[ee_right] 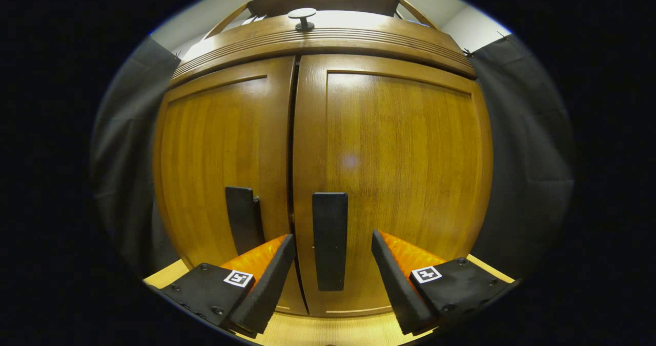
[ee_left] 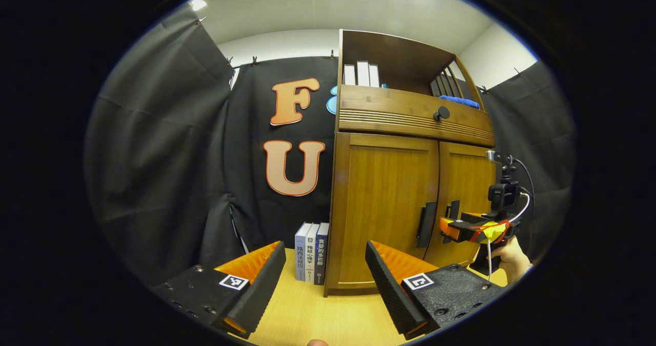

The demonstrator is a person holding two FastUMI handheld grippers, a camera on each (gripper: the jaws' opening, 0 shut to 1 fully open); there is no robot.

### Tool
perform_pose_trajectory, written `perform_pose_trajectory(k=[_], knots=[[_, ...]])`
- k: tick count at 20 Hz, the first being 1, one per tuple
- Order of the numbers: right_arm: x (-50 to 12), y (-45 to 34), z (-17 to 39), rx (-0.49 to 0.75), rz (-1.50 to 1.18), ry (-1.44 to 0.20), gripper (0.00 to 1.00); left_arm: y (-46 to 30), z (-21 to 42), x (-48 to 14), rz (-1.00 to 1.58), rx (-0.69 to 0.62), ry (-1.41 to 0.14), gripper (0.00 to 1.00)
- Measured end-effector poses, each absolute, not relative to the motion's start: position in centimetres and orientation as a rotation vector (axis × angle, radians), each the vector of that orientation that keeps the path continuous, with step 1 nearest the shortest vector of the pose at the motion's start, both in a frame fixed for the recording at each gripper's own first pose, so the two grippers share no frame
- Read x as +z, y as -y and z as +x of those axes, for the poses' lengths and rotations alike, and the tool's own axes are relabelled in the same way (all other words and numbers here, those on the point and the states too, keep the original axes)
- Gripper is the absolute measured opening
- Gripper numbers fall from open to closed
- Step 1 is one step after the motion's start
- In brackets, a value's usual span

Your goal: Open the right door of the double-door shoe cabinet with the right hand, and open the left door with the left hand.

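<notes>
A wooden double-door shoe cabinet (ee_left: 389, 202) stands on a light wooden table, both doors closed. In the right gripper view the right door (ee_right: 400, 171) carries a dark vertical handle (ee_right: 330, 238), and the left door (ee_right: 220, 166) has its own handle (ee_right: 244, 218). My right gripper (ee_right: 333, 248) is open, its fingers on either side of the right handle and not pressing on it. In the left gripper view that same gripper (ee_left: 453, 228), held by a hand (ee_left: 512, 259), is at the handles. My left gripper (ee_left: 325, 259) is open and empty, well short of the cabinet.
Several books (ee_left: 311, 251) stand upright left of the cabinet on the table (ee_left: 307, 310). Above the doors is a drawer with a round knob (ee_left: 441, 113), and an open shelf with white books (ee_left: 362, 73) and a blue item (ee_left: 459, 100). Black cloth surrounds the booth.
</notes>
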State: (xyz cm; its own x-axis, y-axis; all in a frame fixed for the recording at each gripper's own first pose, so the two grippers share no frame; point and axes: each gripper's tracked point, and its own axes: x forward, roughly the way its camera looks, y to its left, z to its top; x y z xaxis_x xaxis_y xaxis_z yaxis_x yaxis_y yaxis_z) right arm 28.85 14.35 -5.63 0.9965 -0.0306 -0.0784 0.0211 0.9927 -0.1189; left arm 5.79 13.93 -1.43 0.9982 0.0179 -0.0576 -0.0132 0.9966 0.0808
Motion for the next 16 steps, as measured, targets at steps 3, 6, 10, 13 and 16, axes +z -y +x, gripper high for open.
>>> perform_pose_trajectory(k=[3, 6, 10, 13, 16], knots=[[-5.9, -13.5, 29.9, -0.049, -0.113, -0.091, 0.93, -14.7, 6.3, -1.1, 0.068, 0.019, -0.039, 0.92], [-6.0, -13.9, 30.3, -0.031, -0.087, -0.109, 0.87, -15.1, 6.8, -1.1, 0.057, 0.024, -0.035, 0.94], [-6.2, -14.2, 30.4, -0.019, -0.093, -0.114, 0.76, -15.0, 6.8, -1.4, 0.046, 0.020, -0.043, 0.97], [-6.8, -14.9, 30.2, 0.013, -0.073, -0.137, 0.61, -15.1, 6.5, -1.7, 0.046, 0.025, -0.060, 0.97], [-7.4, -14.7, 30.0, 0.013, -0.063, -0.158, 0.53, -15.2, 5.8, -1.1, 0.052, 0.037, -0.052, 0.97]])
